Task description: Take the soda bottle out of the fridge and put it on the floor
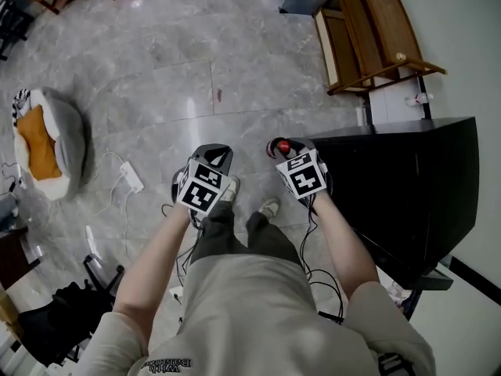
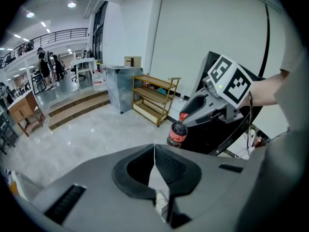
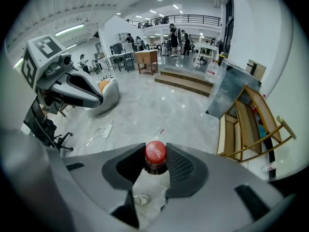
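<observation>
One dark soda bottle [image 2: 177, 134] with a round red cap and a red label is grasped at the neck by the ribbed pads of the right claw [image 3: 155, 151], over the glossy grey marble floor [image 1: 180, 69] beside the boxy black fridge [image 1: 423, 186]. The left claw [image 2: 154, 150] is clenched and empty.

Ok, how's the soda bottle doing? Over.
Right gripper shut on soda bottle neck. Left gripper shut, empty. Bottle held above floor, not down yet. Close beside it: black cabinet.
</observation>
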A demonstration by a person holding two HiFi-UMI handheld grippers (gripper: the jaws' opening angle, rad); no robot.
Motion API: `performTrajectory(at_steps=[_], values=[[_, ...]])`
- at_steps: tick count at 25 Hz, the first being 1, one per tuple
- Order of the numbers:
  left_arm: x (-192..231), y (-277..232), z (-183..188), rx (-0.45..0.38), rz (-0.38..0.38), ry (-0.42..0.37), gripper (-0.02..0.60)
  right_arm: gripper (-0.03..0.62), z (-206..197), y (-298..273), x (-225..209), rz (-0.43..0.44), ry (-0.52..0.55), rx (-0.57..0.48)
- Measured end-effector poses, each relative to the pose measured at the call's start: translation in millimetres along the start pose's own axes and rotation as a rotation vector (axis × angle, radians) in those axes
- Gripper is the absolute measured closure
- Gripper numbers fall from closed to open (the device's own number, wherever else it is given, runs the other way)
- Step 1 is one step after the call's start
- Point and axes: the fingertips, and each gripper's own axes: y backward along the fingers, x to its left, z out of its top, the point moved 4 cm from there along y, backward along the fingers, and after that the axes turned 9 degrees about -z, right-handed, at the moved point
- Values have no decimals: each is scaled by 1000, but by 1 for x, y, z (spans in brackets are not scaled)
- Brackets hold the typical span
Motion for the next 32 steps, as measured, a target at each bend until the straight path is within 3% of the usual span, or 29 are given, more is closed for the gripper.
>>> performTrajectory(at_steps=[8,18,32], values=[[19,-41,-35,-3,4,66,574,480,-29,-47,16,15,-21,74],[29,-107,-110,133,-65,51,574,480,-67,-123,37,3,-61,107],[69,-219,-200,231,-125,79,575,480,-141,-245,81,49,-64,275]])
